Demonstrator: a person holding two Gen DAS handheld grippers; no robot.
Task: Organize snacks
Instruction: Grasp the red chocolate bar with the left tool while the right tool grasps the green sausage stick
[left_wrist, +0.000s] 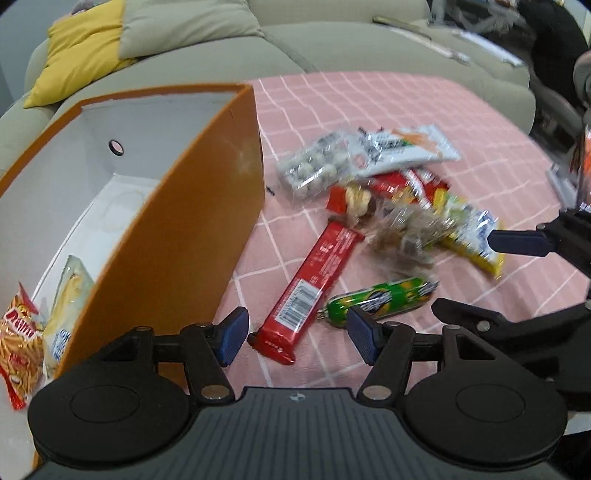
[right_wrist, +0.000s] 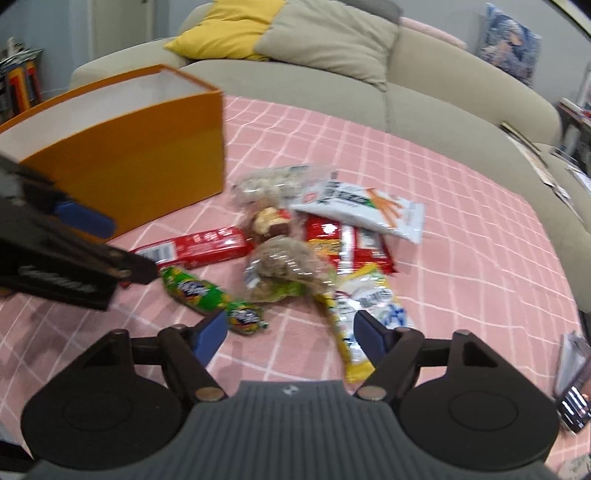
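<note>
The left hand-held gripper stands open over the near end of a red bar; the right hand-held gripper gapes empty beside a yellow packet. Snacks lie heaped on the pink worktop beside the orange box; two packets already inside.

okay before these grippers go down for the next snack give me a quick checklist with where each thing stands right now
1. Left gripper open and empty: ok.
2. Right gripper open and empty: ok.
3. Red bar lined up between the left jaws: ok, its near end lies there.
4. Yellow packet centred for the right gripper: not ok, it sits under the right-hand finger.
5. Orange box has room: ok, two packets in one corner.
6. Grippers apart from each other: ok.
</note>
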